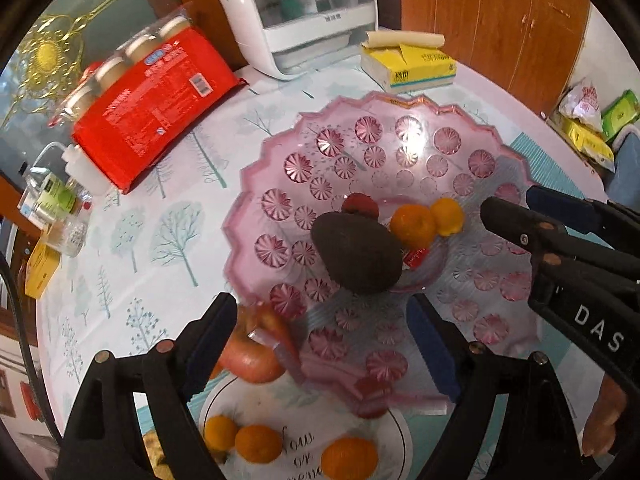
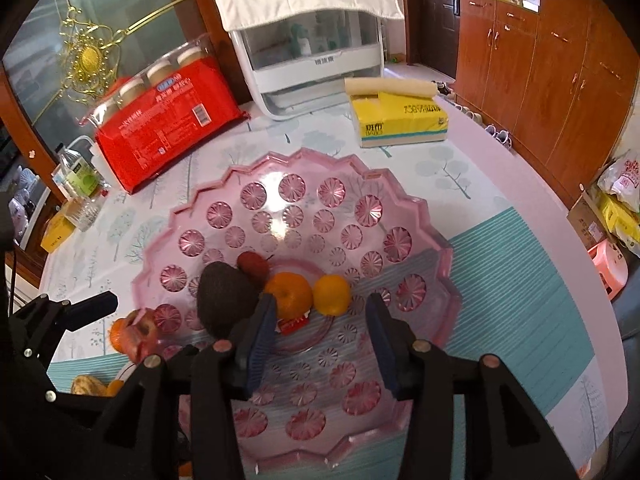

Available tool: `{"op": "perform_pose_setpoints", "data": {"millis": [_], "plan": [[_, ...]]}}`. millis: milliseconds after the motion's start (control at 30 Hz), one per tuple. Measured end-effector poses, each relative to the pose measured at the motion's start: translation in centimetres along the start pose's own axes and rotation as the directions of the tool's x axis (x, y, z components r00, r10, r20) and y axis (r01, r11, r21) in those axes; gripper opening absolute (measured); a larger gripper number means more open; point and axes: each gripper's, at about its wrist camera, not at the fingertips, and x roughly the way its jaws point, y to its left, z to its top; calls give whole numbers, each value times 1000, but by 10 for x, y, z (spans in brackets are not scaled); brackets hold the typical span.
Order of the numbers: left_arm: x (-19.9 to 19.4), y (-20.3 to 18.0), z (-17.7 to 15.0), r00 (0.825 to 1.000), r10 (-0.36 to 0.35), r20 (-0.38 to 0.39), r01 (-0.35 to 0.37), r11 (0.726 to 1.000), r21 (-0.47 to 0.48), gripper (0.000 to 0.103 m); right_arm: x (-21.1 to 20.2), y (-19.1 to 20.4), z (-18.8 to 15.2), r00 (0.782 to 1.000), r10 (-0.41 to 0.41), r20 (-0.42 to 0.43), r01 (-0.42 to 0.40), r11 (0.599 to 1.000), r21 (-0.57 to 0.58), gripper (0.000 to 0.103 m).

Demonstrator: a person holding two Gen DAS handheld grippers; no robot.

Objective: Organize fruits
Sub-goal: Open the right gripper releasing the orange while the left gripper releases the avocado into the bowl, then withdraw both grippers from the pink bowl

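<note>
A pink glass bowl [image 1: 280,200] [image 2: 256,196] holds a dark avocado [image 1: 358,256] [image 2: 226,300], a small red fruit [image 1: 360,205] [image 2: 253,266], an orange mandarin [image 1: 412,227] [image 2: 290,294] with a red sticker, and a yellow-orange fruit [image 1: 448,216] [image 2: 332,294]. My left gripper [image 1: 322,312] hangs open over the bowl's near side, empty, just short of the avocado. My right gripper [image 2: 320,308] [image 1: 510,204] is partly open above the two orange fruits, its pads touching nothing. A reddish apple [image 1: 252,356] [image 2: 138,330] and several mandarins [image 1: 258,442] sit on a white plate [image 1: 400,420].
On the tree-print tablecloth stand a red pack of jars [image 1: 152,100], a white dish cabinet [image 1: 304,20] and a yellow tissue box [image 1: 412,68]. Bottles [image 1: 60,200] crowd the left edge. The table's rim curves at the right, with wooden cupboards [image 2: 540,80] beyond.
</note>
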Motion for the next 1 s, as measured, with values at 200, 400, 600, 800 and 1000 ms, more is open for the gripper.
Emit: {"op": "perform_pose_setpoints", "data": {"millis": [200, 400, 600, 800, 1000], "plan": [[-35, 9, -16, 999, 14, 39, -12, 999, -41, 86, -25, 7, -8, 999, 25, 23, -25, 1000, -12, 47], [-71, 19, -40, 997, 23, 72, -16, 995, -94, 86, -53, 11, -19, 998, 46, 45, -44, 998, -32, 47], [-103, 24, -67, 994, 40, 103, -26, 991, -134, 86, -82, 21, -33, 996, 68, 66, -63, 995, -77, 47], [-130, 27, -96, 991, 62, 118, -41, 984, -175, 86, -108, 31, -47, 992, 101, 82, -90, 988, -127, 47], [-161, 38, -123, 985, 109, 135, -75, 969, -234, 86, -136, 40, -59, 983, 151, 103, -132, 977, -168, 47]]}}
